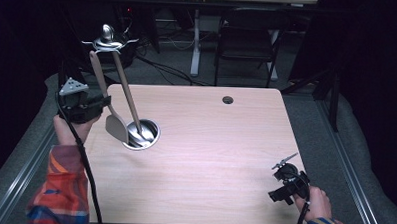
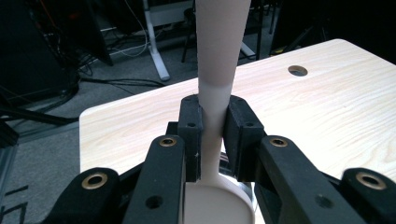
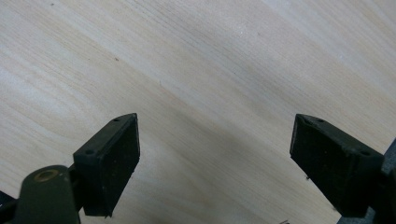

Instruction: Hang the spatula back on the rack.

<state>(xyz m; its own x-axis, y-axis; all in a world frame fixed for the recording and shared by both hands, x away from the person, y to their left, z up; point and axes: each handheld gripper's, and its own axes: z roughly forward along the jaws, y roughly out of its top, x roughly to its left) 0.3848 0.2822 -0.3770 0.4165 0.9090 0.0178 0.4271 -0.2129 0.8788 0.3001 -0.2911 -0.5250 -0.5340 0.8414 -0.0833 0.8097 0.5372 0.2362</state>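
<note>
Spatula [image 2: 214,121] handle clamped between left jaws

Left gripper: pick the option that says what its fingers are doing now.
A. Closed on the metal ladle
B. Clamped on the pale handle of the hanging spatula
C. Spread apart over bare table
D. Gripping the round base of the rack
B: in the left gripper view, the left gripper has its fingers pressed against both sides of the spatula handle, above its blade.
</note>
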